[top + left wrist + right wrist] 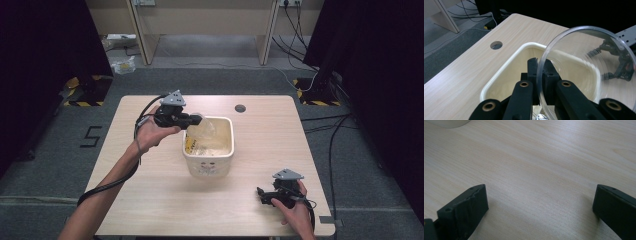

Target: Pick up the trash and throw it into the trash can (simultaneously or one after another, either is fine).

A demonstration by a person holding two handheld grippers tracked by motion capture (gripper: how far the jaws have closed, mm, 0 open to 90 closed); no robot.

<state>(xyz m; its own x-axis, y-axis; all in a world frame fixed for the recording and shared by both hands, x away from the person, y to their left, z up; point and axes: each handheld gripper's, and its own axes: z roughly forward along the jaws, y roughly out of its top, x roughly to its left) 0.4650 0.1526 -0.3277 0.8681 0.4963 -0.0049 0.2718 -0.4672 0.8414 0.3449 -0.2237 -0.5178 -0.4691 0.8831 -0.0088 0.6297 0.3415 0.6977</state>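
**A:** What do you have on the left side?

**B:** My left gripper point(196, 120) sits at about ten o'clock from the cream tub point(226, 161), reaching over its near-left rim. Its jaws are clenched on the rim of a clear plastic bowl point(202, 129). In the left gripper view the two black jaws pinch the thin clear wall of the bowl point(584, 65) between them, one pad inside, one outside.

**A:** How does the bowl sit?

**B:** It is tilted on edge, its open face turned toward the tub's far-right corner, and it hangs over the tub's mouth, partly below the rim line. I cannot tell whether it touches the tub's floor. Through the clear wall I see the tub's pale inner wall point(506, 72), and there is something yellow at the tub's left inner side in the high view.

**A:** And the tub itself?

**B:** It stands upright near the middle of the wooden table point(150, 200), with a small round hole point(240, 108) in the tabletop at about one o'clock from it.

**A:** The right side?

**B:** My right gripper point(261, 194) rests low on the table at about four o'clock from the tub, well apart from it. Its jaws are released and spread wide, with bare tabletop point(536, 170) between them
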